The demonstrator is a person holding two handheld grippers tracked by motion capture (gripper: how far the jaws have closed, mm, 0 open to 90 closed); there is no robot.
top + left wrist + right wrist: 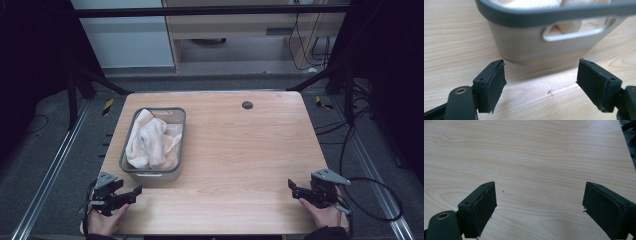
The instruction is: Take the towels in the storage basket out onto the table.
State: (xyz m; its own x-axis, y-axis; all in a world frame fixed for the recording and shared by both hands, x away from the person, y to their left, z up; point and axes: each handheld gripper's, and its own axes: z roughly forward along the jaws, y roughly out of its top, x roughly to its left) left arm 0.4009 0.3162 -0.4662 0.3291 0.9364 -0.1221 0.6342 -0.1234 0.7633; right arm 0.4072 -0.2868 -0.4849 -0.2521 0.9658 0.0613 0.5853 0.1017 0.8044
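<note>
No legible text, label, brand, number or sign found on any surface inspected. The grey bin (176,145), the cloth (150,142) inside it and the wooden table (250,150) carry no readable marking.

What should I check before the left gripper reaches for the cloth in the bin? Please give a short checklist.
1. Left gripper open, jaws wide apart: ok.
2. Right gripper open and holding nothing: ok.
3. Cloth lies inside the grey bin, top uncovered: ok.
4. Left gripper is close to the bin's near wall, not touching it: ok.
5. Table between the grippers is bare: ok.
6. How many cloth pieces are there: cannot tell.
</note>
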